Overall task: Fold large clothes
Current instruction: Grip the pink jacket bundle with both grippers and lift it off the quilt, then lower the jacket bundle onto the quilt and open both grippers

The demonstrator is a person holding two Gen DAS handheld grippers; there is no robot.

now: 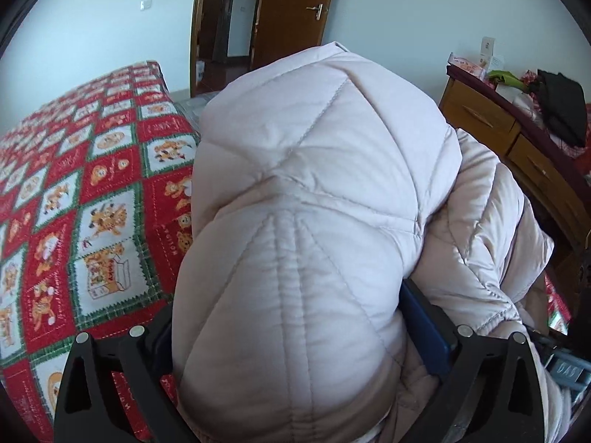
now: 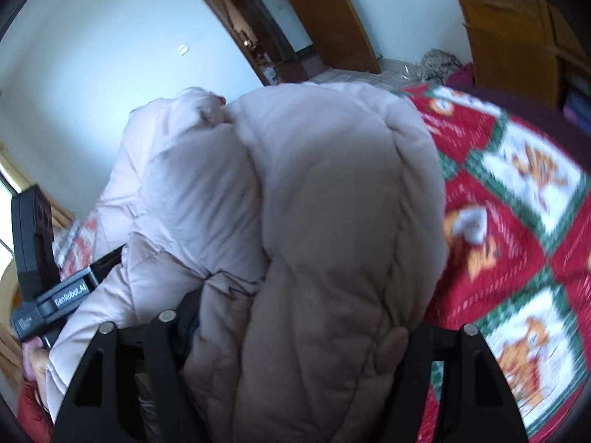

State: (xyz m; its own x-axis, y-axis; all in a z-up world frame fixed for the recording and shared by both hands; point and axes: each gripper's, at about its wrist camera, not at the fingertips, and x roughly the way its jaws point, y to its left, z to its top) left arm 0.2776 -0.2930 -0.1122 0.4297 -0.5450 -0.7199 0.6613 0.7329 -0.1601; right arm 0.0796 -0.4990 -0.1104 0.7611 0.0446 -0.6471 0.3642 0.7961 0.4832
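Note:
A pale pink quilted puffer jacket (image 1: 314, 192) lies bunched up on the bed and fills both views. My left gripper (image 1: 288, 302) stands wide open around a thick fold of it. The blue pad (image 1: 428, 328) rests against the padding and the other finger is mostly hidden. In the blurred right wrist view the jacket (image 2: 332, 203) bulges between the fingers of my right gripper (image 2: 306, 317), whose jaws are also apart. The left gripper's housing (image 2: 62, 295) shows at the left edge, with a hand (image 2: 33, 358) on it.
The bed carries a red, green and white cartoon quilt (image 1: 92, 192) (image 2: 517, 221). A wooden dresser (image 1: 517, 140) stands close on the right with boxes and a black garment (image 1: 561, 107) on it. Beyond the bed are a brown door (image 1: 291, 11) and an open doorway (image 1: 218, 18).

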